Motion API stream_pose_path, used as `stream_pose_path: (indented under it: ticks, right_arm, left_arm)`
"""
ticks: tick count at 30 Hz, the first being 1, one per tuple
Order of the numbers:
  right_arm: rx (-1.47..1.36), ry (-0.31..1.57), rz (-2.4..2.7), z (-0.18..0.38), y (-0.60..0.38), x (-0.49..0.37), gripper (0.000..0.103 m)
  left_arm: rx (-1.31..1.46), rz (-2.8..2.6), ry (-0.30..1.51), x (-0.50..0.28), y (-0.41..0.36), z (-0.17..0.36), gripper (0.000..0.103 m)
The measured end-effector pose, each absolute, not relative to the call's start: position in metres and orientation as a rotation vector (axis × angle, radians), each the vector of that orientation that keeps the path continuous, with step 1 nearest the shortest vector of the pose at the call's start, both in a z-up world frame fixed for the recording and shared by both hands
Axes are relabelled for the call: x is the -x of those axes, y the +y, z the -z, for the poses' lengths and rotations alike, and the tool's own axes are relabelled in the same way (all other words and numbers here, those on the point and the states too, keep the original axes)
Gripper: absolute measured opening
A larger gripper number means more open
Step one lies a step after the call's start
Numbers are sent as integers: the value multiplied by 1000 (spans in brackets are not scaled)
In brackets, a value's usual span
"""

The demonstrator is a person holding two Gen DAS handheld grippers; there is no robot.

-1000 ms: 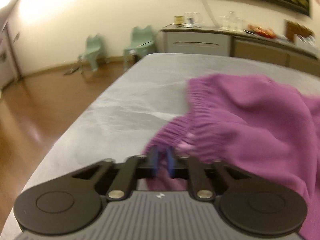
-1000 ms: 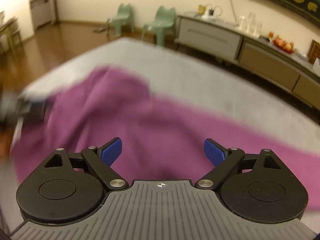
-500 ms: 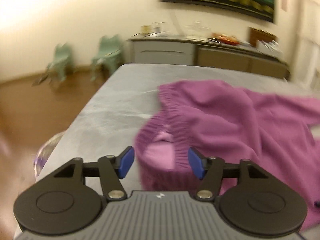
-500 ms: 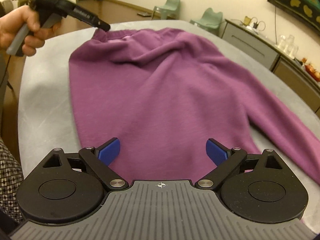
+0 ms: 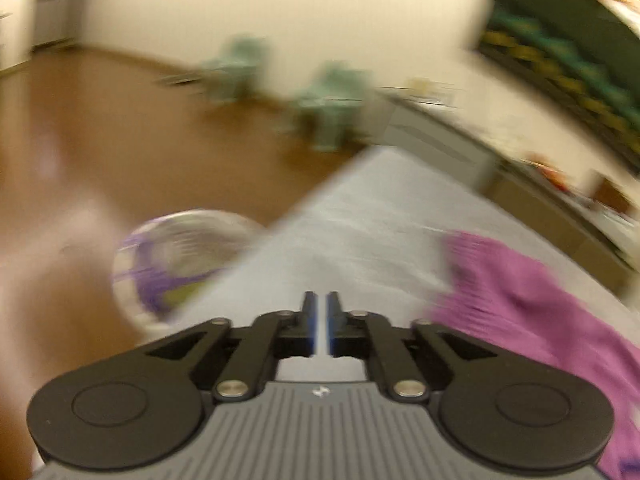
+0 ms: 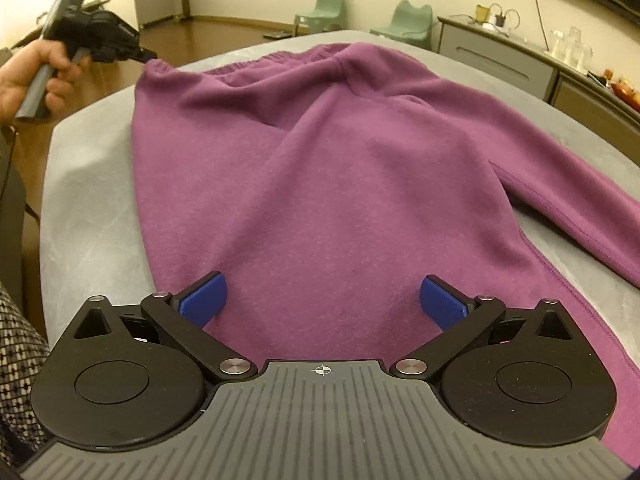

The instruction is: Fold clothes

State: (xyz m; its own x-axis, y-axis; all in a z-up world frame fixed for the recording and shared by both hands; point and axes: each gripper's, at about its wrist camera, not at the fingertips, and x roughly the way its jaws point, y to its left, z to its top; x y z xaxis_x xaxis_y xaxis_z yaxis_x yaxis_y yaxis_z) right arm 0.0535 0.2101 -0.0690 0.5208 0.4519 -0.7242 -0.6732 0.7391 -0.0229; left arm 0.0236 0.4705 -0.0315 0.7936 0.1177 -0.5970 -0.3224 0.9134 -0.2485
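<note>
- Now the left gripper [image 5: 320, 304] is off the sweater [image 6: 340, 168]. A second ago it was clamped on the ribbed hem [image 5: 472, 272]; it then let go and pulled away to the left. Its jaws have just been closing and stand almost together with a thin gap. Nothing is between them.
- The left view is badly blurred. In the right view the tip appears to sit just beside the hem's far left corner; contact cannot be confirmed.
- The sweater lies spread on the table [image 6: 88, 200], hem at the far end and one sleeve trailing off to the right. A raised crease runs across it below the hem.
- The right gripper [image 6: 322, 300] has come down low over the near end of the sweater. Its jaws have just been opening and now stand wide apart, with cloth under them but not clamped.
- Meaning for the task: the spread-out step looks finished and no fold has been made yet. Neither gripper holds cloth, so a new grip is needed first.
- Surroundings: a blurred round thing [image 5: 176, 256] lies on the floor left of the table. Two green chairs [image 6: 410, 20] and a sideboard [image 6: 500, 60] stand well beyond it.
- Obstructions: nothing lies on the sweater. The crease and the trailing sleeve may spoil a clean fold.
</note>
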Motion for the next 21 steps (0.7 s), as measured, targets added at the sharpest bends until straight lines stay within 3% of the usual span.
stream_pose_path:
  ticks: [1,2,3,6,7,8,9,10,12,17,21]
  right_arm:
    - [321,767,-689,69,210,-54,102]
    - [322,770,-689,68,211,-55,102]
    - [323,772,-688,68,211,-55,102]
    - [325,778,-685,68,212,-55,101]
    - [325,778,-686,68,212,-54,101]
    - [326,777,-688,68,211,-54,101]
    - [326,776,-690,68,210,-53,101]
    - [325,774,-692,68,210,-53,101]
    - [323,770,-694,69,209,-53,102]
    - [323,773,-697,69,209,-54,102]
    - [325,768,-712,69,205,-54,102]
  left_arm:
    - [287,-188,613,-27,454,28,48]
    - [213,-146,615,-31,436,27,71]
    - [149,-117,622,-37,421,29,76]
    - [29,-78,686,-59,392,43,76]
    - [4,-99,716,-66,388,50,75]
    - [-20,-136,744,-72,387,59,66]
    - [-30,-157,768,-77,387,66,41]
    - [-22,-160,790,-80,389,72,24]
    - [-4,-184,785,-77,395,72,6]
    - [190,-356,744,-69,436,63,6]
    - [173,-366,757,-68,429,54,18]
